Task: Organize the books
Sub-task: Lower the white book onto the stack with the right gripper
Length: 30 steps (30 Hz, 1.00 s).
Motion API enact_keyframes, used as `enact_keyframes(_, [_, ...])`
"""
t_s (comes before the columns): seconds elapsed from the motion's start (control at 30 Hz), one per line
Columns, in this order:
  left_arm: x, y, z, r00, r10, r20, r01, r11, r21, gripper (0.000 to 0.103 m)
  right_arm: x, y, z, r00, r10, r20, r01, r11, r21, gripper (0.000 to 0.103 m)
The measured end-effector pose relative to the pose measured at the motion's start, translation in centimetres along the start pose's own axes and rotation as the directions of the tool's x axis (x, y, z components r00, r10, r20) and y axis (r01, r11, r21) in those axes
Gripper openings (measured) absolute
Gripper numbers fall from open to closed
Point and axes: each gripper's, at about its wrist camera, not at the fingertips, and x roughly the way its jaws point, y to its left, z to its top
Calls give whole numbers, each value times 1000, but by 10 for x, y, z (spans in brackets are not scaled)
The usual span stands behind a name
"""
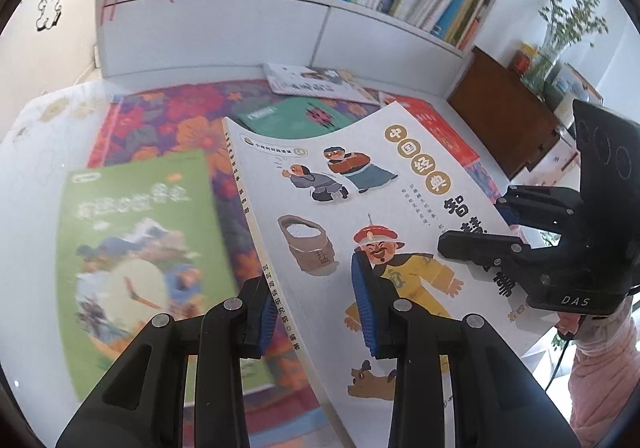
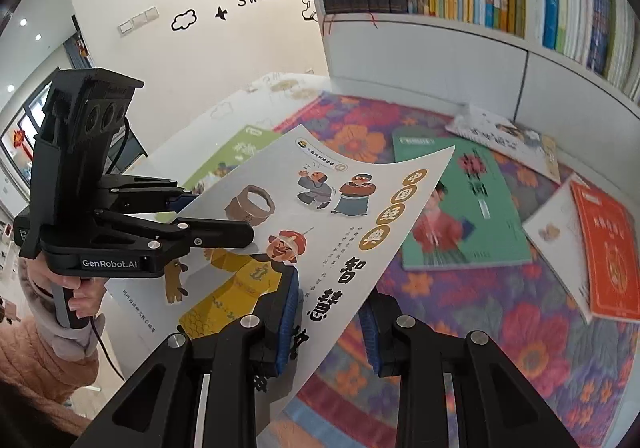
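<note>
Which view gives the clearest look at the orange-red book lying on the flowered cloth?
The right wrist view: the orange-red book lies flat at the right, its whole cover in sight, overlapping a white book. In the left wrist view only a red strip shows behind the lifted white picture book.

- The white picture book [image 1: 360, 183], lifted, covers the middle of the flowered cloth [image 1: 168, 115].
- Green book [image 1: 136, 240] lies left, teal book [image 2: 460, 203] and orange book [image 2: 608, 248] lie right.
- The shelf [image 2: 440, 35] behind is full.
</note>
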Motion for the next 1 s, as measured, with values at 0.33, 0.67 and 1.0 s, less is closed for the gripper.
enact_keyframes(0.33, [-23,82,2,1000,26,-7,-26,1000,1,30,61,46,50,999,45,28,-44,997,-64,29])
enact_keyframes(0.67, [-1,154,-11,995,70,-65,-76,992,-102,31,136,76,55,995,100,24,-100,995,-27,29])
enact_keyframes(1.0, [2,166,-14,978,202,-46,-207,971,-117,35,160,81,44,993,115,24,-116,992,46,29])
